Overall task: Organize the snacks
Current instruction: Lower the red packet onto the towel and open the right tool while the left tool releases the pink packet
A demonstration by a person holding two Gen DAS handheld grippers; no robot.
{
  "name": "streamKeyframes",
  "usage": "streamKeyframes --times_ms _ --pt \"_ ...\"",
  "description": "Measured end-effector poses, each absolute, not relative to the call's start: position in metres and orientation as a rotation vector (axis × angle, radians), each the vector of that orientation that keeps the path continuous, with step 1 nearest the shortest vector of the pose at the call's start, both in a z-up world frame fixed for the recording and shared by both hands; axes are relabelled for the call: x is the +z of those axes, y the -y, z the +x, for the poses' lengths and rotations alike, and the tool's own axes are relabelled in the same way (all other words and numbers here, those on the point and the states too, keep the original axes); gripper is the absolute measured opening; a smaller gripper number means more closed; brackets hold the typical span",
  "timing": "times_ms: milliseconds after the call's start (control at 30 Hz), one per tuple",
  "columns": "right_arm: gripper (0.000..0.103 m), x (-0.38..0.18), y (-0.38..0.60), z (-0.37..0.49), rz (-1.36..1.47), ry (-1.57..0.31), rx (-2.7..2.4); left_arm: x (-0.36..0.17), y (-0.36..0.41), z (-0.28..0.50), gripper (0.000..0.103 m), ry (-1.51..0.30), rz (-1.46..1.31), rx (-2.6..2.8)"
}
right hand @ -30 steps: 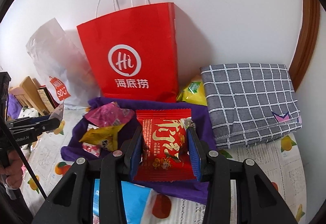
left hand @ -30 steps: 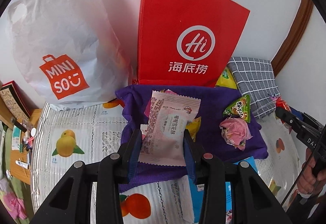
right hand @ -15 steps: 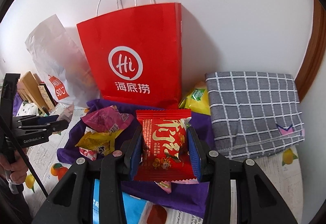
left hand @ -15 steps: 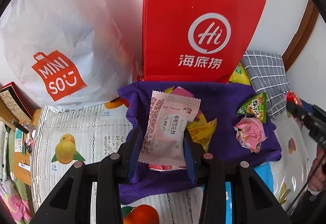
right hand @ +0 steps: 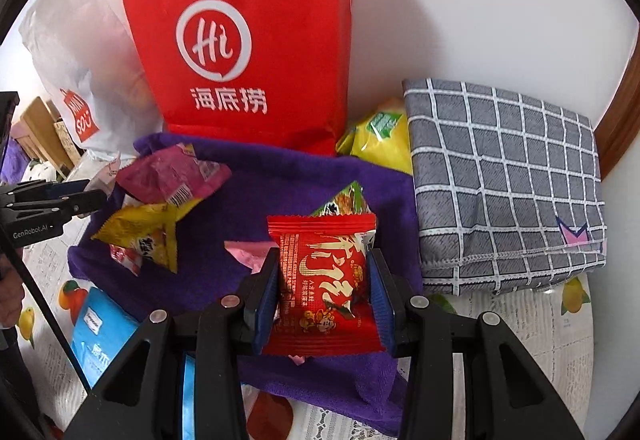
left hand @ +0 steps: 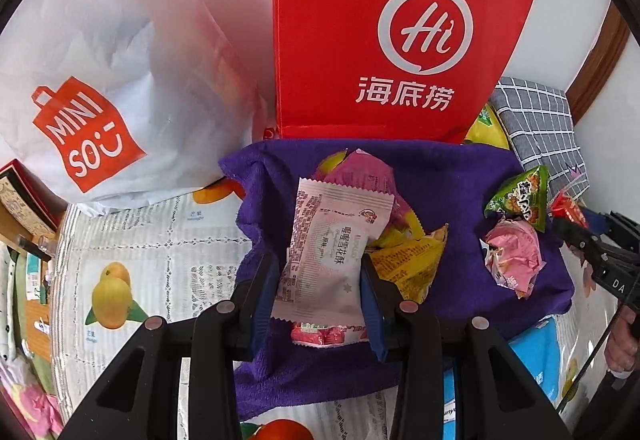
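Observation:
My left gripper (left hand: 318, 280) is shut on a pale pink snack packet (left hand: 330, 252), held low over a purple towel (left hand: 448, 180). Under it lie yellow (left hand: 408, 264), magenta (left hand: 360, 168) and red-and-white (left hand: 324, 334) packets. Further right on the towel are a green packet (left hand: 520, 196) and a crumpled pink wrapper (left hand: 514, 258). My right gripper (right hand: 323, 288) is shut on a red snack packet (right hand: 324, 280) above the same purple towel (right hand: 272, 200). To its left sit a magenta packet (right hand: 172, 176) and a yellow packet (right hand: 140, 232). The left gripper's tip (right hand: 60, 200) shows at the left edge.
A red paper bag (left hand: 384, 28) and a white plastic bag (left hand: 100, 52) stand against the wall behind the towel. A folded grey checked cloth (right hand: 504, 180) and a yellow-green packet (right hand: 380, 144) lie to the right. A blue packet (right hand: 100, 332) sits at the front on a fruit-print tablecloth (left hand: 132, 248).
Both grippers have sunk closer to the purple towel, each keeping its packet. The bags and the snacks on the towel look larger and nearer.

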State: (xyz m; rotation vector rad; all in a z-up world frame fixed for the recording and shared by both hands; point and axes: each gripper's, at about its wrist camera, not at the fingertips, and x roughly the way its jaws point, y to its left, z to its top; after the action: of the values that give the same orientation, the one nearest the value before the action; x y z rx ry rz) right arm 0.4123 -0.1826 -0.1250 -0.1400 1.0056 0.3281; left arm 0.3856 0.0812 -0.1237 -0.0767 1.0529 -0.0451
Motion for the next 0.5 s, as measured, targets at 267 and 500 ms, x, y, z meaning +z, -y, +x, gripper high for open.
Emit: streamKeyframes --times_ms 267,500 --pt "0.042 -0.134 0.176 0.413 -0.104 -1.038 0.376 -0.134 -0.073 0.389 0.037 -1.071 -0.074 -0.072" --pt "0.042 -0.149 0.166 0.415 -0.107 -1.075 0.415 -0.141 -0.07 0.393 0.038 -1.089 -0.073 -0.086"
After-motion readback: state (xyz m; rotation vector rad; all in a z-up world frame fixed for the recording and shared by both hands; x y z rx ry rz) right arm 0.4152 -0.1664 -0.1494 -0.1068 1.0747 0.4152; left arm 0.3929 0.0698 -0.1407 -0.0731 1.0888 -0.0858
